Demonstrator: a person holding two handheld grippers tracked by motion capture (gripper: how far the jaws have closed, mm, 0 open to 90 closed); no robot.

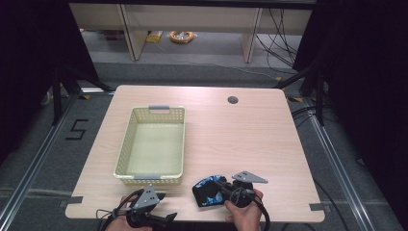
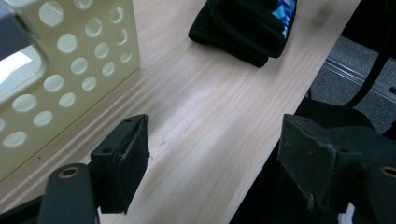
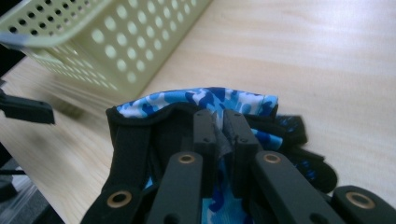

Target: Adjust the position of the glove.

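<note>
— Pale wood table (image 1: 250, 139), dark room, cream perforated basket (image 1: 153, 144) left of centre. What's in hand?

— I've got my right gripper (image 1: 222, 186) clenched on a folded black garment with blue camouflage print (image 1: 208, 191) at the near edge, just right of the basket. I judge this the pick-up; next comes a lift over the rim.

— And the left gripper (image 2: 215, 163)?

— Jaws spread, nothing between them. Its view shows the basket wall (image 2: 70, 70); the right gripper view shows the pinched fabric fold (image 3: 219, 140).

I see the basket (image 1: 151, 144) left of centre on the table (image 1: 240, 139), with the folded cloth (image 1: 208, 190) near its front right corner.
</note>
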